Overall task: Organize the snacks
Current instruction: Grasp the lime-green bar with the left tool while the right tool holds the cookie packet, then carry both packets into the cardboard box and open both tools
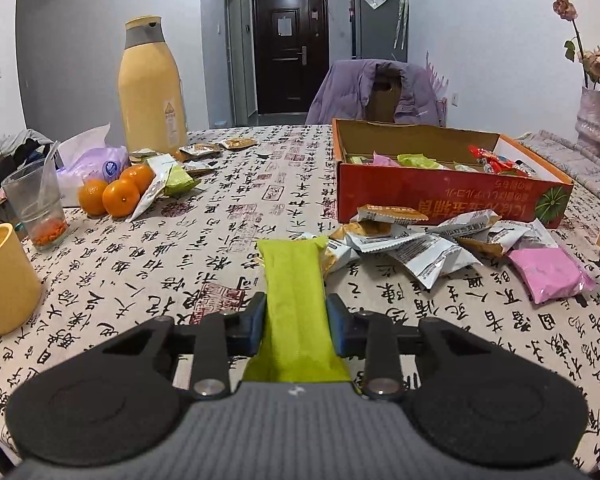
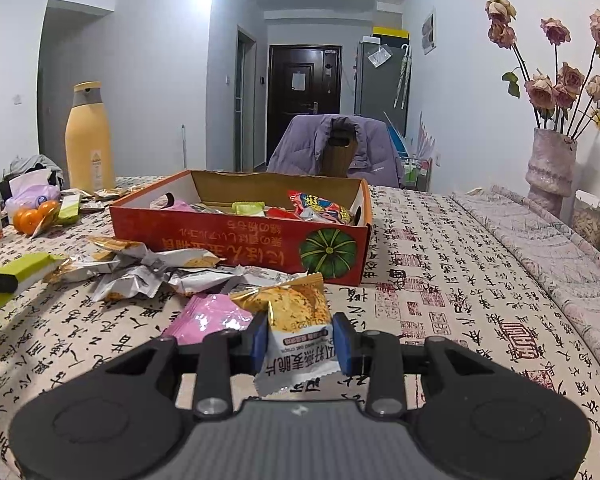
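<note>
The orange cardboard box (image 2: pixel 236 246) carries white characters that read upside down from here and a printed green pumpkin — too distorted to make out reliably — while the oat-crisp packet (image 2: pixel 296 330) shows "oat crisps" in small English under inverted Chinese. The right gripper (image 2: pixel 300 344) is nearly closed, its blue pads pinching that packet just above the calligraphy tablecloth (image 2: pixel 460 320), in front of the box. The left gripper (image 1: pixel 296 326) is clamped on a plain lime-green snack bar (image 1: pixel 294 276) — no writing visible — near the loose silver packets (image 1: pixel 412 244) beside the box.
</note>
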### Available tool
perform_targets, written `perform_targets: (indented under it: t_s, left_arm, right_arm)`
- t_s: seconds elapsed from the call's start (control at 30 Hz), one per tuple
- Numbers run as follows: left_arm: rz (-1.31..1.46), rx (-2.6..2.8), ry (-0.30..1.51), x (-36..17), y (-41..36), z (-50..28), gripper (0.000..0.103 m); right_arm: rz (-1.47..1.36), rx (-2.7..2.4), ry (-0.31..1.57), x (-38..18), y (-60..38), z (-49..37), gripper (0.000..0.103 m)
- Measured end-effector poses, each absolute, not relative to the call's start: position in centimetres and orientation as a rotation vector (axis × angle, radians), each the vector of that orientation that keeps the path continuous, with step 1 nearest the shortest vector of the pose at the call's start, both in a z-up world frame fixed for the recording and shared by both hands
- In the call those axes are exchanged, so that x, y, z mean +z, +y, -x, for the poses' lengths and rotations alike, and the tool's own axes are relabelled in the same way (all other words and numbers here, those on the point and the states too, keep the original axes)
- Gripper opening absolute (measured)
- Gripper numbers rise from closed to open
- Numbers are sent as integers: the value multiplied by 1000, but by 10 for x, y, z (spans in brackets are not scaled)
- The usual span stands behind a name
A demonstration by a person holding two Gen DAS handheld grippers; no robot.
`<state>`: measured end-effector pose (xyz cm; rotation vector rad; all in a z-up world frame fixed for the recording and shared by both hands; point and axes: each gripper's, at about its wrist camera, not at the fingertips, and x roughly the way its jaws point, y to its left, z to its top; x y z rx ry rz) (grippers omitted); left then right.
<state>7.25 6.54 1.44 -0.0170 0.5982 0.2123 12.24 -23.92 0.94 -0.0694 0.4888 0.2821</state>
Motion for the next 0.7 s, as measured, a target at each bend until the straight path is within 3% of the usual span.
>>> perform_targets:
  t_s: [0.7]
  left_arm:
    - [-12, 89, 385, 75, 19, -112, 33]
  right_arm:
    - [71, 313, 407, 36, -228, -162, 33]
